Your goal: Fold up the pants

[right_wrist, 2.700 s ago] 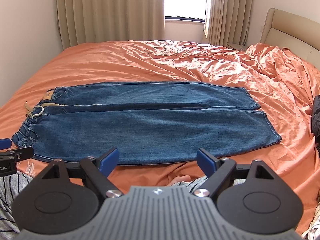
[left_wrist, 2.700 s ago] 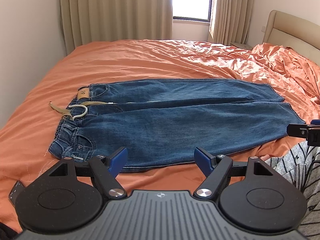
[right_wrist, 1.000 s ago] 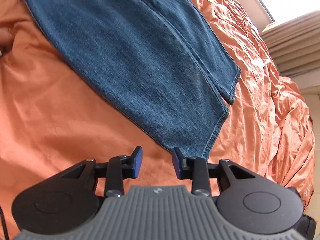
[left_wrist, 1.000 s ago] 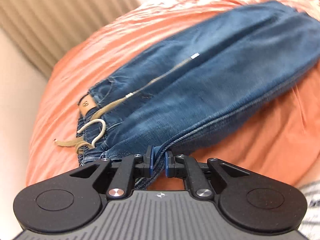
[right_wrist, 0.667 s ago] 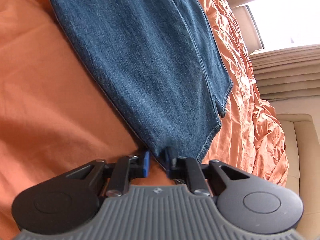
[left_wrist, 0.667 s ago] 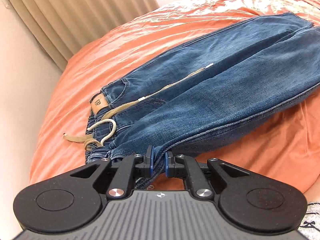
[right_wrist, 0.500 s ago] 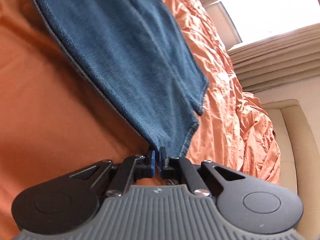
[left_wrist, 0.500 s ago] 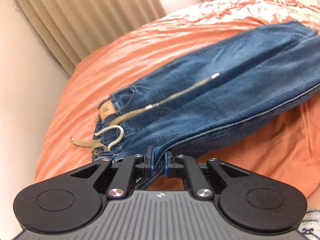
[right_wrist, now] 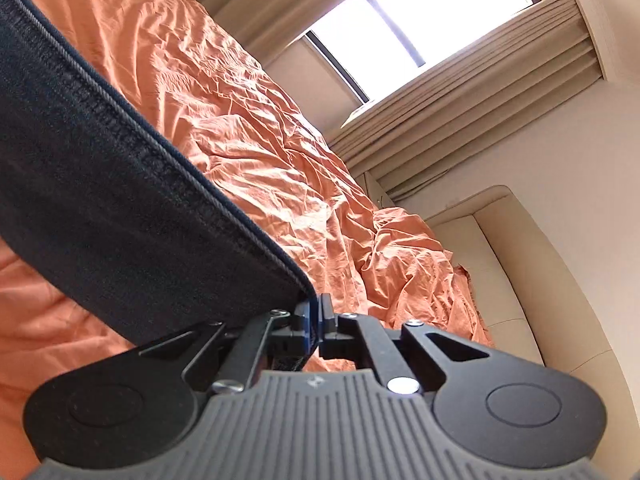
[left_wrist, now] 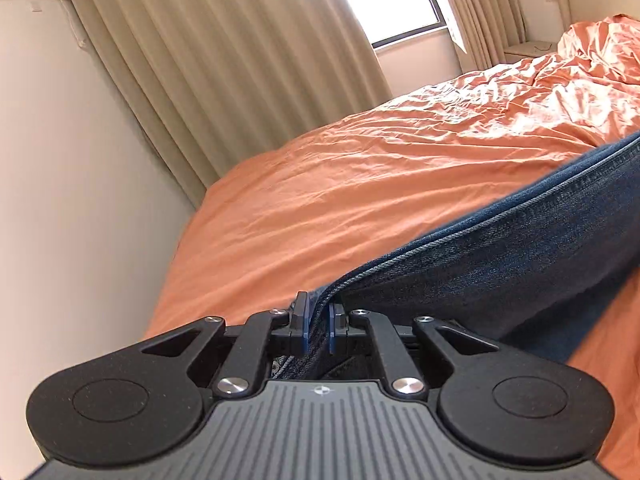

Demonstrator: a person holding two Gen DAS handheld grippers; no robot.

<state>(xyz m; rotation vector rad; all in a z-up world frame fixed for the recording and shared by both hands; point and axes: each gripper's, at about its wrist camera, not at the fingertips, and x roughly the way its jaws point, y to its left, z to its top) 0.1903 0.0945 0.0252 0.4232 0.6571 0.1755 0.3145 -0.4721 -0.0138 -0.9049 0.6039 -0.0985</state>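
The blue jeans (left_wrist: 500, 264) are lifted off the orange bed. My left gripper (left_wrist: 318, 322) is shut on their near edge at the waist end; the denim stretches away to the right, seam uppermost. In the right wrist view the jeans (right_wrist: 100, 184) run up to the left as a dark taut panel. My right gripper (right_wrist: 316, 318) is shut on the hem corner of the leg. The waistband, drawstring and far leg are hidden in both views.
The orange bedsheet (left_wrist: 360, 184) lies wrinkled under and beyond the jeans. A beige wall (left_wrist: 72, 200) and curtains (left_wrist: 224, 60) stand at the left. A window (right_wrist: 420, 12) and a padded headboard (right_wrist: 520, 280) are at the far right.
Both grippers have closed on the near edge of the jeans and lifted it. The near leg has risen off the bed and now blocks the view of the rest of the pants.
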